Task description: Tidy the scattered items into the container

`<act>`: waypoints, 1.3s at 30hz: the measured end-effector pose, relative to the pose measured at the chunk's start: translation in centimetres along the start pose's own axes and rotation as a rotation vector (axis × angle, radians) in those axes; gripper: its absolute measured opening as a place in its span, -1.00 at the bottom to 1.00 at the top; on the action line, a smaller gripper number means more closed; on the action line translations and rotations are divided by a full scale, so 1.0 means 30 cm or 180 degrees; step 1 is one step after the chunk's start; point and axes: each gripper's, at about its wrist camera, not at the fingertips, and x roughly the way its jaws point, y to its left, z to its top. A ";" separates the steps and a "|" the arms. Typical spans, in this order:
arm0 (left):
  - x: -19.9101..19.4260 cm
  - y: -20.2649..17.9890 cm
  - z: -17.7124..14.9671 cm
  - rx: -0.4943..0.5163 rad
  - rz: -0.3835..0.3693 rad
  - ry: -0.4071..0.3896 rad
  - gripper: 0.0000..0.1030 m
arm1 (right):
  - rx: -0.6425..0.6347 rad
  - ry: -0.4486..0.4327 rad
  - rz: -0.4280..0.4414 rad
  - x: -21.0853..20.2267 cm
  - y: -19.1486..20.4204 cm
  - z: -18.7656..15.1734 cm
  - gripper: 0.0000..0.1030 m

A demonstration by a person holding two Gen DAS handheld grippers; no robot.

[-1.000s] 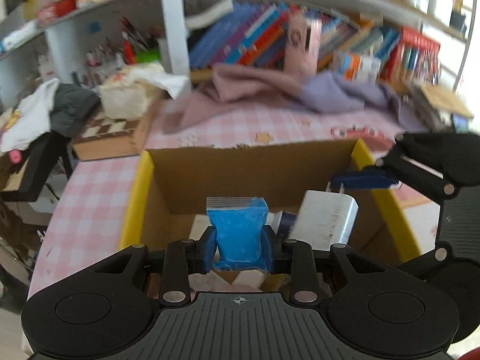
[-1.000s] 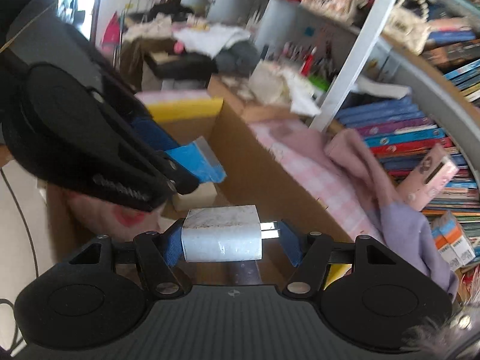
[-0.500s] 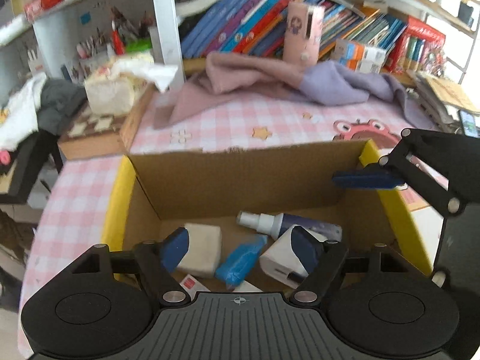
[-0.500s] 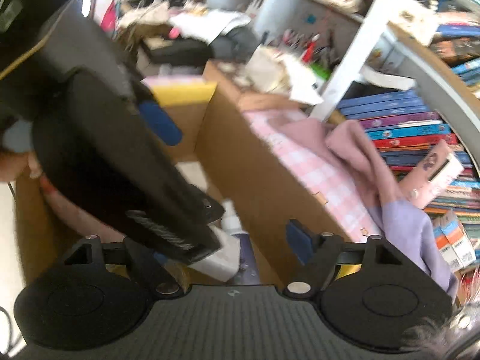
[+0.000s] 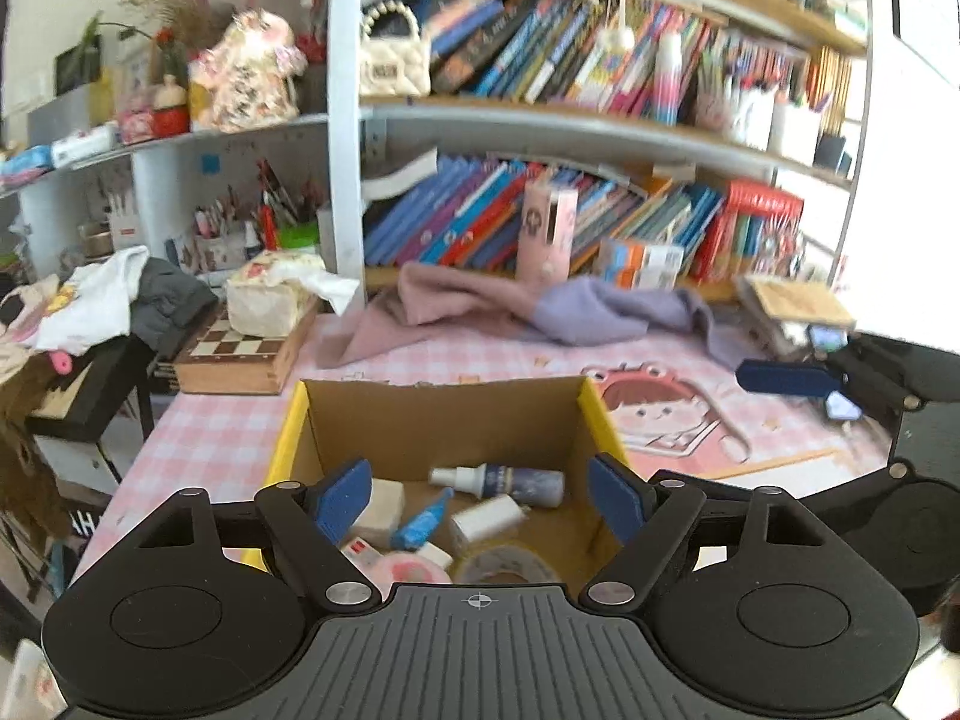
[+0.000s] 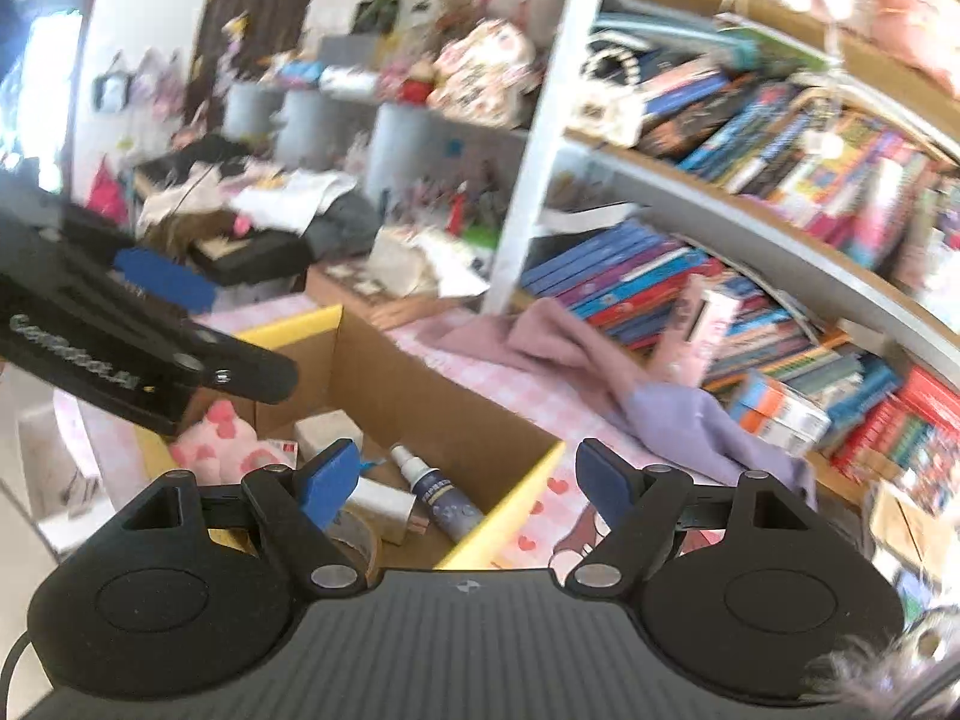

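- Left claw [image 5: 480,480]: jaws opening, nothing between them. Poised above the near edge of the cardboard box [image 5: 444,420].
- Right claw [image 6: 468,468]: jaws likewise opening, empty. Poised over the yellow right-hand rim of the same box.
- Contents lying loose on the box floor: spray bottle [image 5: 504,476], blue packet [image 5: 420,521], white charger [image 5: 487,519], tape roll [image 5: 504,564], white block [image 5: 384,501]. No pad touching any of them.
- Step in hand, as judged: release made, withdrawal from the box.
- Lift both claws straight clear of the walls before swinging sideways, to avoid catching the rim and dragging the box across the checked tablecloth [image 5: 228,426].
- Keep the jaws spread during withdrawal, so that no pad snags the charger or the packet.
- Keep the two claws apart; in the right wrist view the left claw hangs close over the box's far corner.
- Scan the tablecloth for anything left. Beyond the box: a pink and purple cloth [image 5: 540,306], a chessboard case [image 5: 234,354]. Whether either belongs to the task cannot be told.
- Approach the next item with jaws wide and level with the table.
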 end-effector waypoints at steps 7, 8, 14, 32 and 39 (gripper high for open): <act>-0.128 -0.030 -0.134 -0.0100 -0.0005 0.0021 0.69 | 0.0133 -0.0041 -0.0278 -0.189 0.066 -0.093 0.58; -0.143 -0.033 -0.155 -0.0126 -0.0008 0.0042 0.69 | 0.0166 -0.0019 -0.0314 -0.211 0.076 -0.110 0.58; -0.200 -0.053 -0.262 -0.0215 -0.0095 0.0190 0.71 | 0.0420 0.0105 -0.0486 -0.326 0.139 -0.220 0.61; -0.249 -0.132 -0.465 -0.0136 0.0190 0.0426 0.80 | 0.0773 0.0519 -0.0761 -0.441 0.243 -0.409 0.83; -0.271 -0.193 -0.478 0.0332 0.0279 0.0364 0.86 | 0.0864 0.0589 -0.0842 -0.463 0.230 -0.430 0.95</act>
